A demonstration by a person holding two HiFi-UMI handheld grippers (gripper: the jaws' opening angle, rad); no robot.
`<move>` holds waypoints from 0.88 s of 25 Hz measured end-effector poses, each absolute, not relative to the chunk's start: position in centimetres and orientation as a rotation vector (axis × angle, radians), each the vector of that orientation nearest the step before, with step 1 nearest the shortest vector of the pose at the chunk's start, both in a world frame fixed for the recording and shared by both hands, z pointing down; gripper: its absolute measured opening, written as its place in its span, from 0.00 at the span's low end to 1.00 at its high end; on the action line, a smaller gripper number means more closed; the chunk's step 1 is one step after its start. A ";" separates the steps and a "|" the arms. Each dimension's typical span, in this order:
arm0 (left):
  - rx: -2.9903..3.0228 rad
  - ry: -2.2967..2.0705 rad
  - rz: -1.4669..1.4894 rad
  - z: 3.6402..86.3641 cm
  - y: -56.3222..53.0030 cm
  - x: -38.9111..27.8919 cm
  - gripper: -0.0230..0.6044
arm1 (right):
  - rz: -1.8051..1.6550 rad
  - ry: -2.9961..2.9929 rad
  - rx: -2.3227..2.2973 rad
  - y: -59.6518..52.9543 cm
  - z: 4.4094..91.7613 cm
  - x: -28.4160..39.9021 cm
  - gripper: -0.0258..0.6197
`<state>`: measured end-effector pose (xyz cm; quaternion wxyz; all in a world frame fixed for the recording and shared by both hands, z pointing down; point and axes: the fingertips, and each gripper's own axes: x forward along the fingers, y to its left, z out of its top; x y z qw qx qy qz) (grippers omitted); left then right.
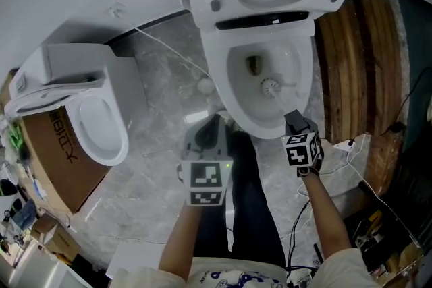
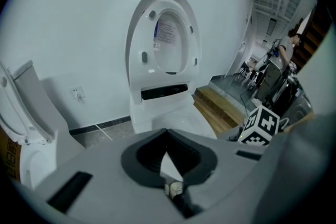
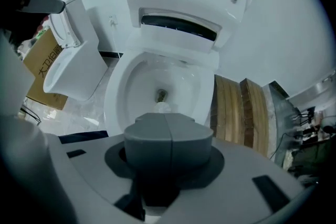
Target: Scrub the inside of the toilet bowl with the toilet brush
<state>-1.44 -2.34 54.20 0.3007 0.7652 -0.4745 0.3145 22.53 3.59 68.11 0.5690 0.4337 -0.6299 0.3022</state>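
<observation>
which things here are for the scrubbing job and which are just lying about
Job: bowl, brush, right gripper with its jaws shut on the brush.
Lying about: second toilet, box, planks.

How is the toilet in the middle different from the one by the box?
The middle toilet has the toilet brush in its bowl, held by the right tool; the left toilet has none. The middle toilet stands by wooden boards; the left toilet stands beside a cardboard box. Both are white.
</observation>
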 end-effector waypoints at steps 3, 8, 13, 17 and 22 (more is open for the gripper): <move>2.027 -1.262 0.834 54.3 -2.1 -1.5 0.04 | 0.803 -1.468 1.037 4.6 68.3 21.2 0.29; 2.023 -1.260 0.827 54.3 -1.8 -1.4 0.04 | 0.975 -1.446 1.098 5.3 68.2 19.3 0.29; 2.020 -1.263 0.816 54.3 -1.7 -1.2 0.04 | 1.136 -1.454 1.171 4.7 68.6 17.4 0.29; 2.014 -1.268 0.809 54.3 -1.5 -1.4 0.04 | 1.252 -1.454 1.230 3.8 68.9 15.7 0.29; 2.008 -1.272 0.810 54.4 -1.2 -1.8 0.04 | 1.436 -1.428 1.355 1.8 69.2 14.0 0.29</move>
